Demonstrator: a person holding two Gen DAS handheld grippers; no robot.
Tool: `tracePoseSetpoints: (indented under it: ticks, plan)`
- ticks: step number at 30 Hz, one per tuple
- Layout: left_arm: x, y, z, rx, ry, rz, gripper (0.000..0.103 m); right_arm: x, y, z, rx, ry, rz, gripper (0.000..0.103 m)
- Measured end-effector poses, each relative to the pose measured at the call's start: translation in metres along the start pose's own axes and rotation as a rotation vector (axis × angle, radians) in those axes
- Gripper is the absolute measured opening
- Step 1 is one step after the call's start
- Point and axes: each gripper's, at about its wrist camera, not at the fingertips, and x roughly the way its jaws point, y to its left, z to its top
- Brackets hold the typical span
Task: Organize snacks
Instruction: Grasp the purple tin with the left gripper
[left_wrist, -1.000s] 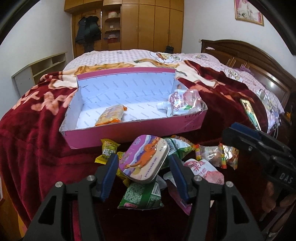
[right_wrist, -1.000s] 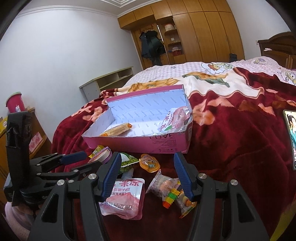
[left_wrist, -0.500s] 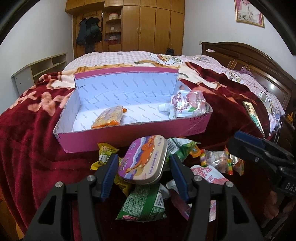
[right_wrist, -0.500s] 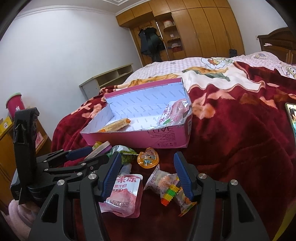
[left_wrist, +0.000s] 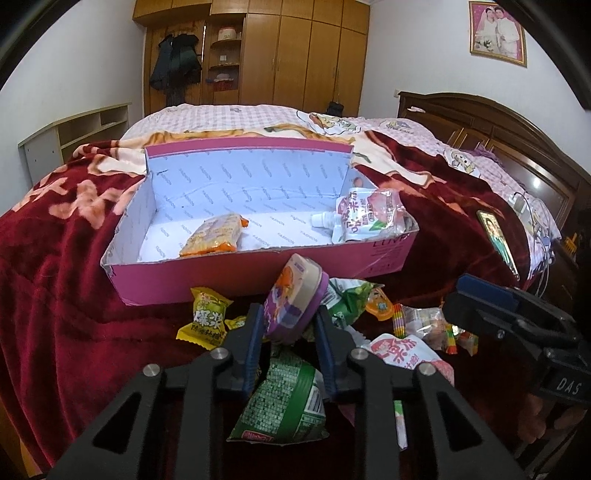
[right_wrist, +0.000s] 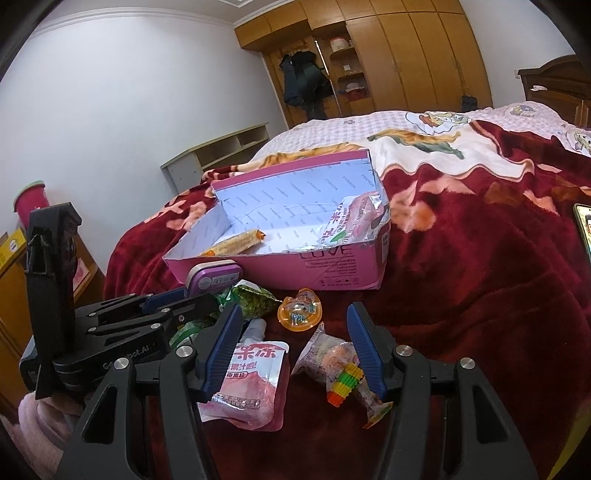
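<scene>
Left wrist view: the left gripper (left_wrist: 290, 328) is clamped on a purple candy tin (left_wrist: 293, 301), tilted at 1 o'clock just before the pink box (left_wrist: 258, 273). Rigid and smooth, it looks likely to slip; squeezing its flat long sides seems safest. At 3 o'clock, the right gripper (right_wrist: 295, 347) stands apart over a soft jelly pouch (right_wrist: 251, 384).

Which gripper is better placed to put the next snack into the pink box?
Left. The left gripper is shut on the purple tin, tilted just before the pink box. The right gripper is open and holds nothing.
</scene>
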Motion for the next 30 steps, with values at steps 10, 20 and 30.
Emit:
tracePoseSetpoints:
  ticks: [10, 20, 30]
  plan:
    - [0.007, 0.004, 0.011, -0.035, -0.024, 0.030, 0.037, 0.003, 0.005, -0.002, -0.018, 0.016, 0.011, 0.060]
    - [0.013, -0.002, 0.015, 0.000, -0.038, 0.023, 0.028, 0.011, 0.001, -0.006, -0.006, 0.041, 0.019, 0.060]
    - [-0.006, -0.005, 0.009, -0.001, -0.058, 0.005, 0.022, 0.004, 0.010, -0.006, -0.020, 0.035, 0.036, 0.060]
